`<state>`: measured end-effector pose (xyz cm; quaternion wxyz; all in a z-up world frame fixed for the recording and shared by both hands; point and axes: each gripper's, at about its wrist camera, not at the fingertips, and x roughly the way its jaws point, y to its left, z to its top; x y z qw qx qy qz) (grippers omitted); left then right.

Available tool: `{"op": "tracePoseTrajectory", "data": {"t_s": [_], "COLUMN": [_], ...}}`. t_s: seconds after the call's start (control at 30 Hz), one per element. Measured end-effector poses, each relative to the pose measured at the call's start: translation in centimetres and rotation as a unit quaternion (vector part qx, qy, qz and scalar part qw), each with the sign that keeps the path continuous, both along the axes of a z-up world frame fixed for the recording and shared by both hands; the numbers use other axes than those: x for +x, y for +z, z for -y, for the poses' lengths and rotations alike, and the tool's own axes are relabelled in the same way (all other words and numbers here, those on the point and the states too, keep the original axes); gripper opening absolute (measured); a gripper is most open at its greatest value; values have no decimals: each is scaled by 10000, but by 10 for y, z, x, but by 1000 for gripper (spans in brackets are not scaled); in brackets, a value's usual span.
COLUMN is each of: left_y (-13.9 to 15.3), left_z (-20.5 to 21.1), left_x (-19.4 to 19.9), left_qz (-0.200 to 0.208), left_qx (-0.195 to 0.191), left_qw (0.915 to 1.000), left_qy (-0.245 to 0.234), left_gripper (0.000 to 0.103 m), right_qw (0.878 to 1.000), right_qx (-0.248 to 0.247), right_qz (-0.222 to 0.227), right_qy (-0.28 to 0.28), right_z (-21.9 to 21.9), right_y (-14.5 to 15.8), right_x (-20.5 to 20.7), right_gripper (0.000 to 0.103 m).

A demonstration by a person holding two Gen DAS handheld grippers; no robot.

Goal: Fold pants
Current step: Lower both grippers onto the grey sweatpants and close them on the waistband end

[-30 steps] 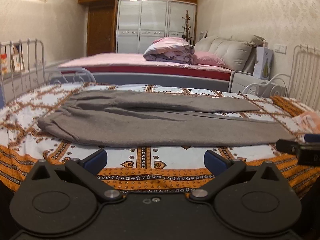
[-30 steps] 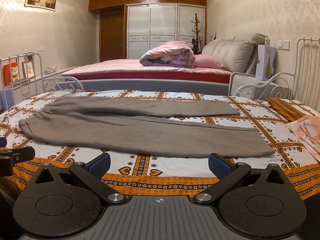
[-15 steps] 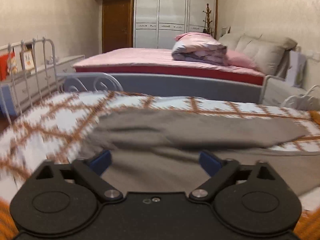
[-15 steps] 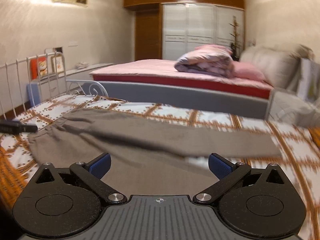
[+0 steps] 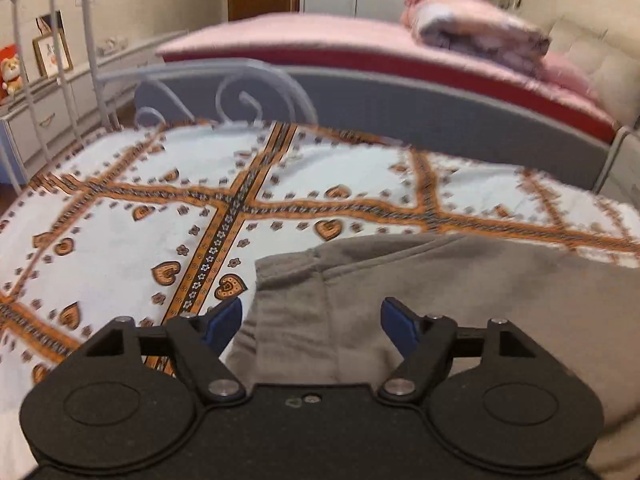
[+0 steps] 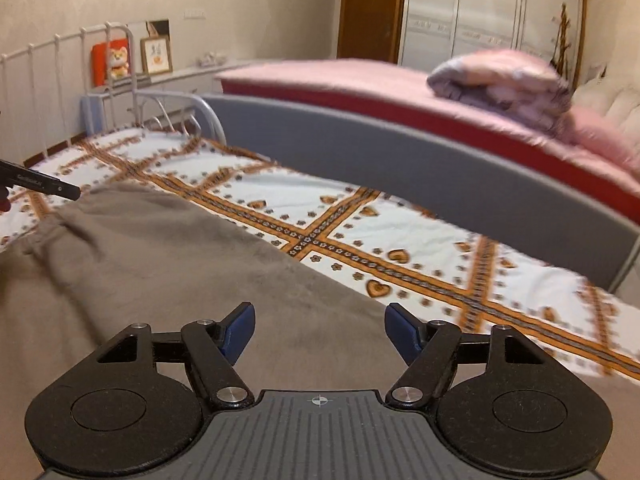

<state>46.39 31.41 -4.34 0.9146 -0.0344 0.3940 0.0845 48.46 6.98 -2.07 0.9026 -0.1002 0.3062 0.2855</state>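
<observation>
A: Where are the pants [image 5: 420, 300]?
B: Flat on the patterned bedspread [image 5: 120, 216]; far end cut off, background blurred.
A: Fingers?
B: Left gripper [image 5: 311, 316] spread wide over a pants corner, gripping nothing. Right gripper [image 6: 320, 326] likewise, empty, over grey cloth; contact hard to judge.

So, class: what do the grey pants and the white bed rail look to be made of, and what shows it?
Grey pants: apparently a soft matte knit, perhaps fleece; the surface is fuzzy, with soft rounded folds. White bed rail: probably painted metal; thin, smooth tubes bent into curves and scrolls, with a slight sheen.
</observation>
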Motion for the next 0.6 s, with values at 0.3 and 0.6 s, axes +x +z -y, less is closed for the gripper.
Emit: {"op": "tracePoseTrajectory", "data": {"t_s": [0.3,0.6], "left_y": [-24,-31], "left_z": [-14,-22], "left_x": [40,51], "left_qz": [-261,-286], "left_qx": [-43,-324], "left_qw": [9992,9977], "left_qy": [-295,-518], "left_gripper": [65,60], "right_qw": [9981,9916], "right_qx": [-322,-353], "right_qz": [-311,-917], "right_qy": [414,835], "right_z": [-47,-48], "right_y": [-43,-54], "right_x": [78,108], "right_gripper": [67,51]}}
